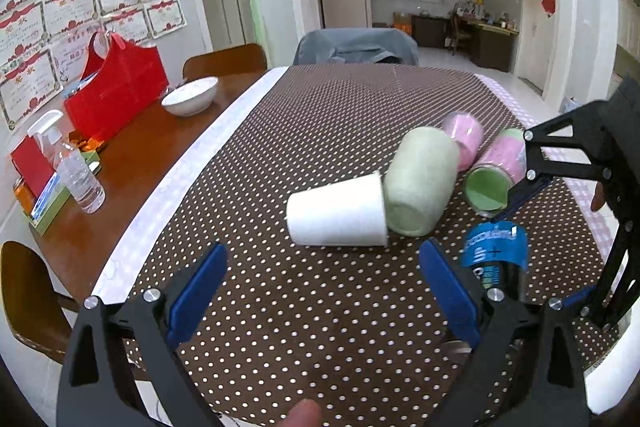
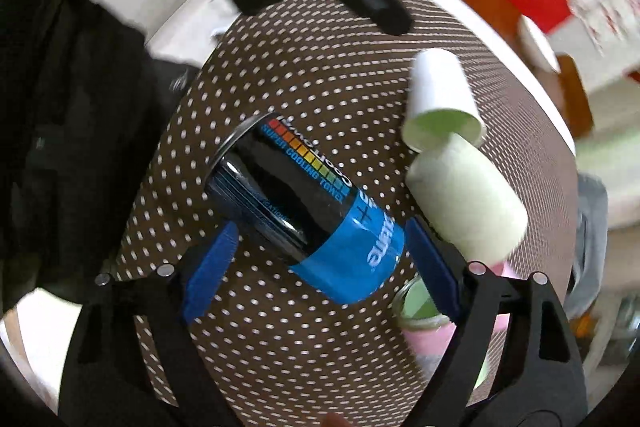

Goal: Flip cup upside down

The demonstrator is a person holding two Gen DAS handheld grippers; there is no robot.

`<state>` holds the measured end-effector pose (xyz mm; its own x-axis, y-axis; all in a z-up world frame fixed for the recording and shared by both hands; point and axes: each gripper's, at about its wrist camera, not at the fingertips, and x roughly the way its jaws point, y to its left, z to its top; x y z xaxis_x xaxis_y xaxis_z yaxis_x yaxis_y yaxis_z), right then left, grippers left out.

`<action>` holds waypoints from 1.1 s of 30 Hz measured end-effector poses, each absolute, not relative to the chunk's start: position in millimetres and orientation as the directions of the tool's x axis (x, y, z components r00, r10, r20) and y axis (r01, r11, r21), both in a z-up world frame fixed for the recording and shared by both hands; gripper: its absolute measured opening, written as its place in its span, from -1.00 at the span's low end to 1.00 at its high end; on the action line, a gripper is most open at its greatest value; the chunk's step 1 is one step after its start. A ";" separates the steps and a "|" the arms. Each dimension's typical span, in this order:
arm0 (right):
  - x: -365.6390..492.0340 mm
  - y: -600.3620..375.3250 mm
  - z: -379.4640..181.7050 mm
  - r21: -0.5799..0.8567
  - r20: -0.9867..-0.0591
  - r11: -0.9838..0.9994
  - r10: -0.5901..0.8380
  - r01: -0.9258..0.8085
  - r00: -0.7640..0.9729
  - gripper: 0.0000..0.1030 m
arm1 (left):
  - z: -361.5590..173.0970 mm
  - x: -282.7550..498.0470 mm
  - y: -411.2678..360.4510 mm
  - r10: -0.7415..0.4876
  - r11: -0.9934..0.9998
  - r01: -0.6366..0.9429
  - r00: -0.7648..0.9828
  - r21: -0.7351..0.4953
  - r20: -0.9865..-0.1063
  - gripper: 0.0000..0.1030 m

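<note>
A black and blue cup lies on its side on the dotted brown tablecloth, between the open fingers of my right gripper, which do not touch it. It also shows in the left wrist view at the right. My left gripper is open and empty, just short of a white paper cup lying on its side. A pale green cup lies against the white cup's mouth. The right gripper reaches in from the right in the left wrist view.
Two pink and green cups lie behind the green one. A white bowl, a red bag and a spray bottle stand on the bare wooden table at the left. Chairs stand around the table.
</note>
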<state>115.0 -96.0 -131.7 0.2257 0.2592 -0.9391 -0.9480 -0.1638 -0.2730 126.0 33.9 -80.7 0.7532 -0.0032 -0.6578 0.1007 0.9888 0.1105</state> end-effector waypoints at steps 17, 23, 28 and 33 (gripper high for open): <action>99.1 -53.8 -169.0 -0.117 -0.993 -0.454 0.072 -0.883 0.095 0.44 | -109.2 146.9 55.7 0.025 0.991 0.077 0.683 0.106 -0.730 0.84; 122.0 -35.1 -165.8 -0.088 -0.995 -0.329 0.080 -0.940 0.065 0.42 | -112.8 147.2 56.0 -0.002 0.991 0.098 0.685 0.089 -0.729 0.84; 146.1 -37.0 -156.5 -0.089 -0.988 -0.152 0.137 -0.984 0.068 0.41 | -117.7 147.5 62.5 -0.018 0.993 0.100 0.674 0.066 -0.738 0.84; 167.3 -48.4 -139.0 -0.091 -0.971 0.051 0.217 -0.995 0.100 0.40 | -116.2 147.4 63.7 -0.052 0.990 0.131 0.683 0.052 -0.728 0.84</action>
